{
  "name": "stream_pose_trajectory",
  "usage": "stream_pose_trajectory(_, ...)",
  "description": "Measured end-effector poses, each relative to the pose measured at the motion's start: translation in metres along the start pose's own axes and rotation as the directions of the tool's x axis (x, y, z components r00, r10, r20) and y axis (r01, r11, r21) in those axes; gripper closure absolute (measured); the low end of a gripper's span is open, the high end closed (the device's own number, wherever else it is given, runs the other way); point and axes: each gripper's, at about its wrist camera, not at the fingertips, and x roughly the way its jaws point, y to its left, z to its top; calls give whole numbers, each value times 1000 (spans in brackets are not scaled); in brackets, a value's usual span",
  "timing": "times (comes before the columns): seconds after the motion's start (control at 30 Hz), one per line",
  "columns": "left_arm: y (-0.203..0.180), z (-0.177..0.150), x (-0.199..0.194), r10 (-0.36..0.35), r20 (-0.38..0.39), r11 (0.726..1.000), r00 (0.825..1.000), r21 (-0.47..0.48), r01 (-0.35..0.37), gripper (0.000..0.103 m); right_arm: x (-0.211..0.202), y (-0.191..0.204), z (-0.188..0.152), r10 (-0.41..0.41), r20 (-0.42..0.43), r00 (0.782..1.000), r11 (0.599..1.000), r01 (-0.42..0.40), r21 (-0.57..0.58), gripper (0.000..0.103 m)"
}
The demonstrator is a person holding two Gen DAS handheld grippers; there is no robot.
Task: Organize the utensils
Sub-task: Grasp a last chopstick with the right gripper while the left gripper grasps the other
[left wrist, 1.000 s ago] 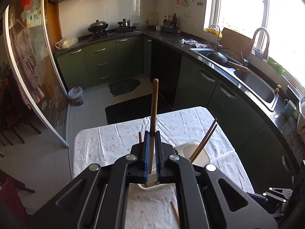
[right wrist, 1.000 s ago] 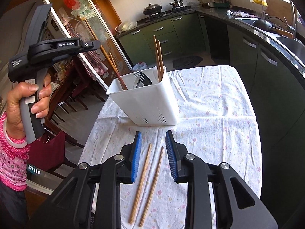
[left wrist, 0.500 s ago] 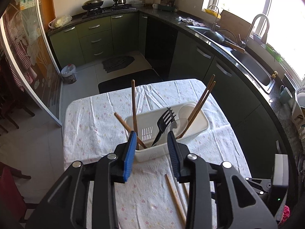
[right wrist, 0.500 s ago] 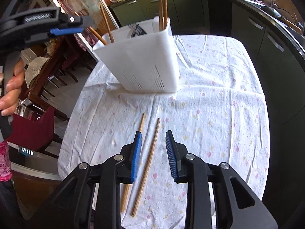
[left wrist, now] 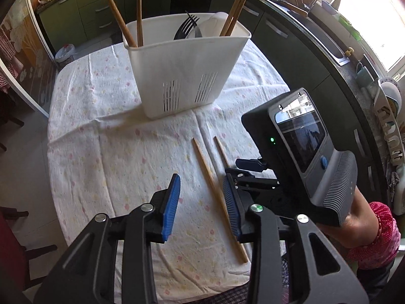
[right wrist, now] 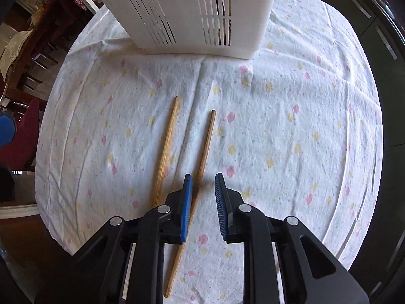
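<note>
A white utensil holder [left wrist: 186, 76] stands on the table and holds several chopsticks [left wrist: 138, 12] and a black fork [left wrist: 186, 26]; its slotted wall fills the top of the right wrist view [right wrist: 192, 12]. Two wooden chopsticks lie side by side on the cloth, the left one [left wrist: 217, 197] [right wrist: 165, 149] and the right one [left wrist: 222, 151] [right wrist: 201, 169]. My left gripper [left wrist: 201, 204] is open and empty, low over the left chopstick. My right gripper [right wrist: 203, 204] is open, its jaws either side of the right chopstick; in the left wrist view its body [left wrist: 303, 152] hides its fingertips.
The table wears a white flowered cloth [right wrist: 291, 126]. Green kitchen cabinets [left wrist: 291, 40] and a sink counter run along the right. A red chair [right wrist: 22, 136] stands at the left of the table. A person's arm in a pink sleeve [left wrist: 374, 230] is at the right.
My left gripper let go of a chopstick into the holder, opened, and came down toward the chopsticks on the cloth. My right gripper dropped low over the right chopstick.
</note>
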Motion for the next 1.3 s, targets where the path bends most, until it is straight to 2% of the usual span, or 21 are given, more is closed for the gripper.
stream_pose_trajectory(0.23, 12, -6, 11, 1, -34, 999, 999, -34, -2, 63, 7, 14, 5, -71, -17, 997, 996, 70, -51, 94)
stream_pose_trajectory(0.3, 14, -5, 14, 0, -40, 999, 999, -46, -2, 61, 8, 9, 4, -36, -25, 999, 999, 35, -20, 97)
stream_pose_trajectory(0.37, 15, -4, 21, -7, -57, 998, 998, -55, 4, 61, 0, 3, 0, -10, 16, 1000, 1000, 10, 6, 97)
stream_pose_trajectory(0.43, 15, -3, 31, -17, -84, 998, 996, -68, 11, 61, -15, -9, -6, 52, 51, 997, 998, -54, 41, 97)
stream_pose_trajectory(0.63, 8, 7, 67, -46, -161, 994, 986, -108, 28, 63, -65, -45, -38, 157, 200, 967, 980, -177, 90, 97)
stream_pose_trajectory(0.7, 3, 13, 76, -30, -170, 994, 985, -105, 12, 66, -80, -55, -49, 174, 235, 956, 975, -201, 97, 97)
stream_pose_trajectory(0.87, -1, 22, 102, 6, -219, 990, 976, -139, -37, 66, -104, -81, -66, 189, 286, 939, 967, -229, 113, 97)
stream_pose_trajectory(1.03, -11, 29, 123, 52, -250, 986, 967, -140, -89, 66, -107, -92, -72, 206, 311, 928, 960, -253, 119, 97)
stream_pose_trajectory(1.07, -14, 30, 127, 68, -255, 986, 964, -133, -104, 67, -111, -98, -78, 211, 315, 925, 959, -259, 119, 97)
stream_pose_trajectory(1.13, -18, 31, 136, 93, -279, 983, 956, -124, -132, 79, -111, -99, -78, 222, 321, 921, 956, -271, 116, 97)
stream_pose_trajectory(1.3, -30, 35, 141, 139, -290, 979, 947, -105, -176, 84, -110, -100, -81, 241, 329, 913, 951, -290, 108, 97)
